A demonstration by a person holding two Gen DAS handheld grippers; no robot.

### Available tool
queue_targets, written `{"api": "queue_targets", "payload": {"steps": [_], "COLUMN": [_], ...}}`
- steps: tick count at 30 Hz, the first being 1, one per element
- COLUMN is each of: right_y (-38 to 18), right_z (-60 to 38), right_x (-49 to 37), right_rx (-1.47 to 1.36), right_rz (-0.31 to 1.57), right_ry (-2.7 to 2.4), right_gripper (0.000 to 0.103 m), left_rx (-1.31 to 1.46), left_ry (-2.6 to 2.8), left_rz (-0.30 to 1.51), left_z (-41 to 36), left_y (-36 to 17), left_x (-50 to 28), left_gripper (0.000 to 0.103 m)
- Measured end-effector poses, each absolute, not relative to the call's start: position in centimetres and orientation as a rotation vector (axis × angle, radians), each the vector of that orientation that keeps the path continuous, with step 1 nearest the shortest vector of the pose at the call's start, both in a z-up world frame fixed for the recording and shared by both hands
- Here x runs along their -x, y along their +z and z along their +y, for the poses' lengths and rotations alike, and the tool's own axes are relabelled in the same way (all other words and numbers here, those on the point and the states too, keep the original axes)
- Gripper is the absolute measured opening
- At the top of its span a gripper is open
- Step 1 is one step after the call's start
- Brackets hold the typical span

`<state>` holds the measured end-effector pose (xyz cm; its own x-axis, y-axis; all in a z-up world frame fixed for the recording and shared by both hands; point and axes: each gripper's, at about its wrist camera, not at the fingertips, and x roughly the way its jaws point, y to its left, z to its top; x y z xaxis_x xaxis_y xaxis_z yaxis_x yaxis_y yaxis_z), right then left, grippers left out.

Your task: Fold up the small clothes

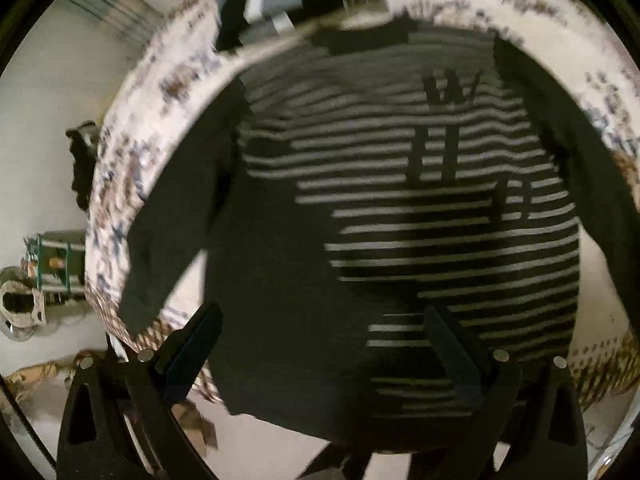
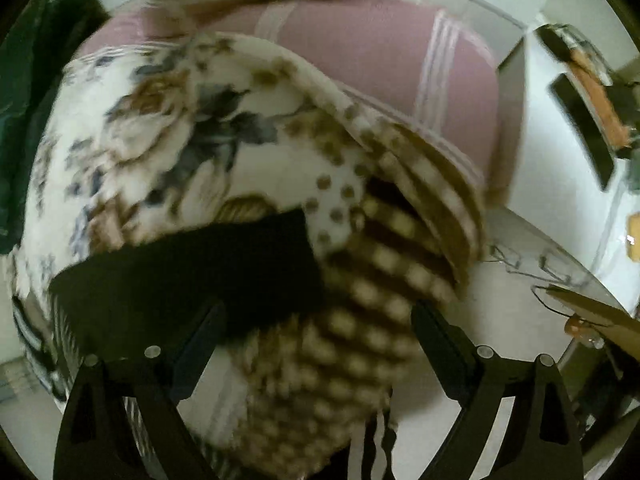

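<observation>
On the floral blanket [image 1: 132,168], left wrist view: one striped sweater [image 1: 400,208], dark with pale horizontal stripes across the body, laid flat and spread out. Dark lettering on the chest, blurred, not legible. Plain dark sleeves; one sleeve [image 1: 168,232] runs down the left of the picture with its cuff near the blanket's edge, the other [image 1: 560,128] lies along the right. Hem nearest the camera.

Left gripper [image 1: 324,352]: jaws spread wide, holding nothing, one finger at each side of the sweater's lower part, above the cloth; contact cannot be told.

Further garments [image 1: 280,4], dark and grey-white, lie beyond the sweater's collar at the far edge of the blanket. Pale floor [image 1: 40,140] shows to the left, with a small cluttered object [image 1: 44,264] on it, too blurred to name.

Right wrist view, motion-blurred: same blanket [image 2: 168,128], white with brown and blue-grey flowers and a brown checked border [image 2: 360,300]. One dark sleeve end [image 2: 192,272] lies across it, just ahead of the left finger.

Right gripper [image 2: 316,340]: jaws spread wide, holding nothing, poised over the checked border.

Pink striped bedding [image 2: 380,60] lies behind the blanket. White furniture [image 2: 560,152] stands to the right; a dark green cloth [image 2: 36,80] at far left.
</observation>
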<state>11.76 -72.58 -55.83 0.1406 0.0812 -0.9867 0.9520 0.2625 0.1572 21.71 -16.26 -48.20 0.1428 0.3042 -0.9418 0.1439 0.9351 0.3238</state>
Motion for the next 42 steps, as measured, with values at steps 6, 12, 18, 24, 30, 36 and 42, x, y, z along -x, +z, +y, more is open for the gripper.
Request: {"api": "queue_targets", "payload": {"steps": [6,12,18,24,30,36,42], "right_y": [-63.4,-61.2,-55.3,-53.8,-58.3,-62.7,-66.2], "right_z": [-74.1,-73.9,-79.1,-82.6,-85.7,-83.7,-82.9], "right_x": [-15.8,-18.7,-19.3,-23.3,-21.1,-16.2,-17.6], "right_rx": [-1.142,-1.034,-0.998,-0.898,-1.189,-1.471,-1.562], "right_rz": [1.282,1.221,1.075,1.115,1.149,1.020,0.932], "right_ry": [-0.850,-0.825,-0.806,-0.802,-0.781,-0.770,-0.703], "right_gripper": [0.074,0.007,0.006,0.006,0.050,0.053,0.057], "left_rx": [-0.424,-0.445,-0.403,-0.391,-0.398,-0.404,-0.418], "left_ry": [0.159,0.114,0.077,0.077,0.064,0.085,0.090], "left_rz": [1.490,1.464,1.404,1.424,1.443,1.493,1.533], "left_z": [-19.5,-22.0,-23.0,-24.4,-25.1,-24.5,-24.2], "left_y": [-50.5,-49.2,-47.8,-49.1,-50.6,-53.6,-57.2], "left_x": [-23.8,-26.6,-28.3,-29.2,-29.1,-28.4,-27.4], "left_gripper": [0.103,0.103,0.103,0.103,0.103,0.103,0.103]}}
